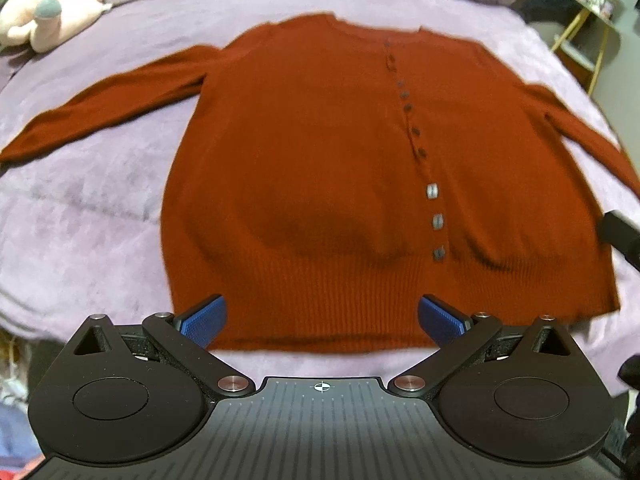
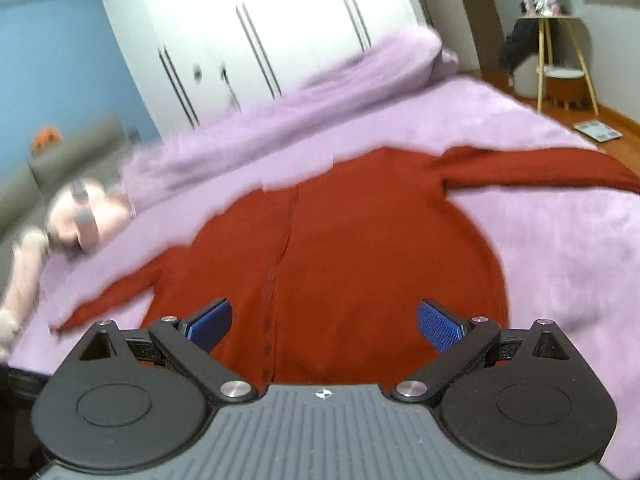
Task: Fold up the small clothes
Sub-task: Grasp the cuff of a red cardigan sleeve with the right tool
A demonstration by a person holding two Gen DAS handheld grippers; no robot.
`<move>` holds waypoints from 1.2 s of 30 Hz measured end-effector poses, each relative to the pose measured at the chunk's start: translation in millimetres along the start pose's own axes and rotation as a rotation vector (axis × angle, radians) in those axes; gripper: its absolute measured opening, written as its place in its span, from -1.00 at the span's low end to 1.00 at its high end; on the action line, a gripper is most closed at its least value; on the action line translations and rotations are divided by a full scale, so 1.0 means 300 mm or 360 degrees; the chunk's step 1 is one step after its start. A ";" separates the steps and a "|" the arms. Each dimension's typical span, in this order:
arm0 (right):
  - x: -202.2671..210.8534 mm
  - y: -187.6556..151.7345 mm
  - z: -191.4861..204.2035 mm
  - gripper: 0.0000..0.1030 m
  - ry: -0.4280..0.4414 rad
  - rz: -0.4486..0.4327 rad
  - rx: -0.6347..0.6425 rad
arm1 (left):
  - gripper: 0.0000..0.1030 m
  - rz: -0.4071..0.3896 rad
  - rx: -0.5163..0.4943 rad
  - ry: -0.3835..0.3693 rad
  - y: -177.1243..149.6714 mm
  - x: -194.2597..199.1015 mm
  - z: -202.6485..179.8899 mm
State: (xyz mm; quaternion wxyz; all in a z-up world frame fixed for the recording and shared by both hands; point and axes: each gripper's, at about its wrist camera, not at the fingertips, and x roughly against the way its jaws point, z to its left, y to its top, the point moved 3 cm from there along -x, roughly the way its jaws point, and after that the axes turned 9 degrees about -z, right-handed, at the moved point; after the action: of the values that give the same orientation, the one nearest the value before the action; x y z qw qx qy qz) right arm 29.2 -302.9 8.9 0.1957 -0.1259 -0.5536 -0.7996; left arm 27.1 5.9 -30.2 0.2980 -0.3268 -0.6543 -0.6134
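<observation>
A rust-red buttoned cardigan (image 1: 320, 160) lies flat, front up, on a lilac bedspread (image 1: 100, 200), sleeves spread out to both sides. Its ribbed hem faces me. My left gripper (image 1: 322, 320) is open and empty, hovering just above the hem, blue pads (image 1: 204, 320) wide apart. In the right wrist view the cardigan (image 2: 360, 260) shows again, blurred. My right gripper (image 2: 324, 322) is open and empty above the lower part of the cardigan near the button line. A dark part of the right gripper (image 1: 620, 232) shows at the right edge of the left wrist view.
A pink plush toy (image 1: 48, 12) lies at the bed's far left corner; it also shows in the right wrist view (image 2: 80, 216). A folded lilac duvet (image 2: 320, 112) lies along the far side. White wardrobe (image 2: 260, 32), wooden stand (image 2: 560, 64) and floor scale (image 2: 598, 130) stand beyond the bed.
</observation>
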 end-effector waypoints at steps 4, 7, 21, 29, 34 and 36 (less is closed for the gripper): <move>-0.025 0.080 -0.204 0.92 -0.0111 -0.0084 -0.0271 | 1.00 -0.0135 0.0000 -0.0040 0.048 -0.038 -0.007; -0.044 0.145 -0.418 0.89 -0.0301 -0.0224 -0.0526 | 1.00 -0.0213 0.0032 -0.0068 0.084 -0.083 -0.020; -0.200 0.125 -1.218 -0.09 -0.0735 -0.0503 -0.1526 | 1.00 -0.0231 0.0141 -0.0025 0.151 -0.350 -0.025; -0.300 0.160 -1.353 -0.45 -0.0790 -0.0559 -0.1634 | 1.00 -0.0198 0.0158 -0.0040 0.132 -0.396 0.000; -0.293 0.194 -1.372 -0.87 -0.0819 -0.0467 -0.1567 | 1.00 -0.0235 0.0092 -0.0088 0.123 -0.392 0.009; -0.293 0.252 -1.312 -0.87 -0.0956 -0.0415 -0.1317 | 1.00 -0.0247 0.0082 -0.0098 0.122 -0.389 0.010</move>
State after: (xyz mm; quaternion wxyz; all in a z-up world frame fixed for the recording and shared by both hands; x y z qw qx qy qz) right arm 147.7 -679.0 -104.5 -0.1388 -0.3462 -0.2345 -0.8977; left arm 127.2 2.8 -100.3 0.2377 -0.2861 -0.7022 -0.6071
